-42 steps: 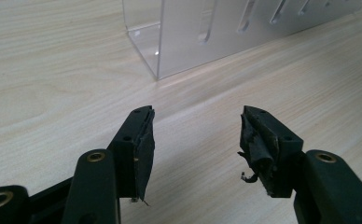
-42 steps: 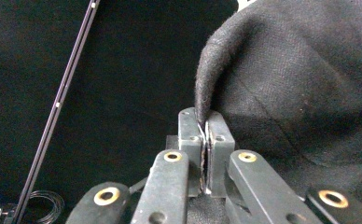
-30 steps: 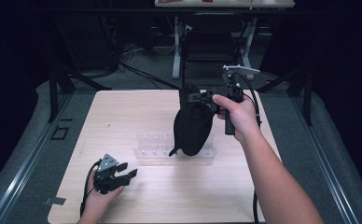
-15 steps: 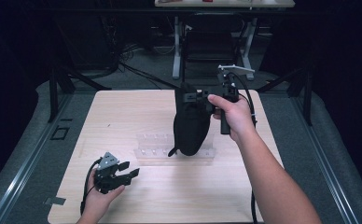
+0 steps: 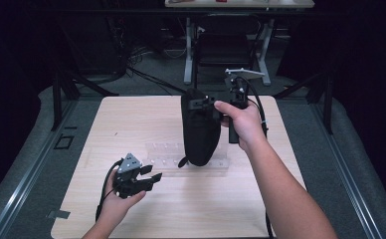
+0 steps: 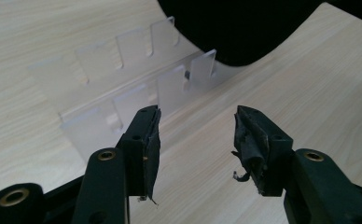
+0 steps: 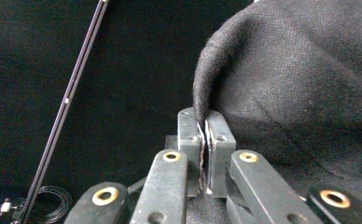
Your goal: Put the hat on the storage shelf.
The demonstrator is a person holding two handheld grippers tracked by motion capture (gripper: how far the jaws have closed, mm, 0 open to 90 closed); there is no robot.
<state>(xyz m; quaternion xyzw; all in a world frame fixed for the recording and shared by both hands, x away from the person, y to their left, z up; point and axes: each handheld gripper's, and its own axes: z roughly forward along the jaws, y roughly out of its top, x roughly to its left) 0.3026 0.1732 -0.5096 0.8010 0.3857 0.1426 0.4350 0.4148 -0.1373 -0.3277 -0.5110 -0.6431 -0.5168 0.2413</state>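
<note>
The right gripper (image 5: 208, 103) is holding a black fabric pouch (image 5: 200, 132) by its upper edge – in the right gripper view the two black jaws are pressing tightly together on a thin fold of the dark cloth (image 7: 205, 100), with no gap between them. The pouch is hanging above the middle of the light wooden table (image 5: 146, 114), and its long axis is running almost straight up and down: the pinched rim is pointing up and the rounded closed end is pointing down toward the table. A small black loop is sticking out near its lower left side. The bottom of the pouch is hanging just over a clear plastic rack with upright slotted dividers (image 5: 166, 154), which is lying flat on the table with its long side running from left to right. I cannot tell whether the cloth is touching the rack.

The left gripper (image 5: 148, 179) is resting in the person's left hand near the front left part of the table, pointing toward the rack and near it. Its jaws are standing wide apart with nothing between them, though they have just been closing a little. In the left gripper view the pads (image 6: 147, 140) are aiming at the near end of the clear rack (image 6: 123, 93), and the dark round bottom of the pouch (image 6: 235, 28) is showing beyond it.
</note>
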